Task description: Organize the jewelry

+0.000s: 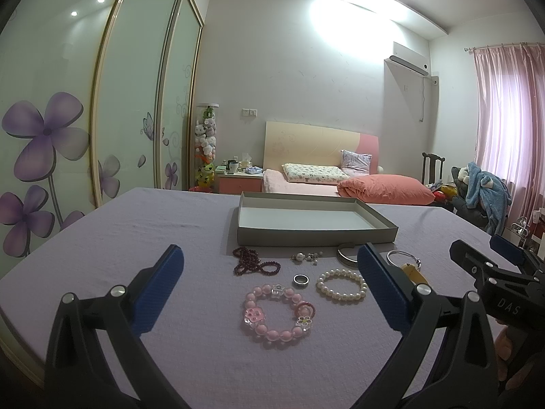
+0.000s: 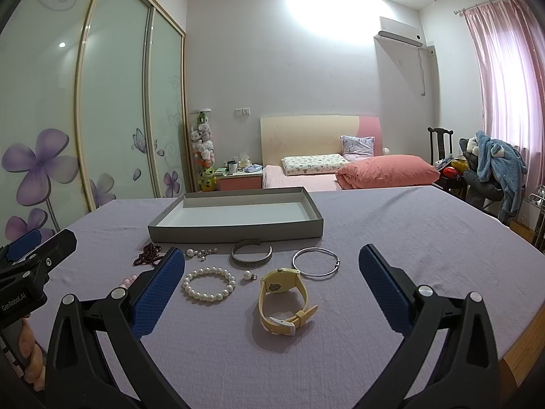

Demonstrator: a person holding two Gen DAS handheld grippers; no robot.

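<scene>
Jewelry lies on a lilac cloth in front of an empty grey tray (image 1: 316, 235) (image 2: 235, 233). A pink bead bracelet (image 1: 277, 312), a white pearl bracelet (image 1: 341, 285) (image 2: 208, 284), a ring (image 1: 301, 279), a dark red bead string (image 1: 253, 261) (image 2: 149, 255) and pearl earrings (image 1: 306, 256) (image 2: 201, 253) lie left. A silver cuff (image 2: 252, 257), a thin silver bangle (image 2: 316, 261), a single pearl charm (image 2: 247, 275) and a yellow watch (image 2: 284, 301) lie right. My left gripper (image 1: 269, 293) is open above the pink bracelet. My right gripper (image 2: 272, 293) is open above the watch.
The table's right edge (image 2: 521, 337) shows bare wood. Behind the table stand a bed (image 1: 316, 184), a sliding flowered wardrobe (image 1: 85, 119), a chair with clothes (image 2: 490, 167) and pink curtains (image 2: 511, 78).
</scene>
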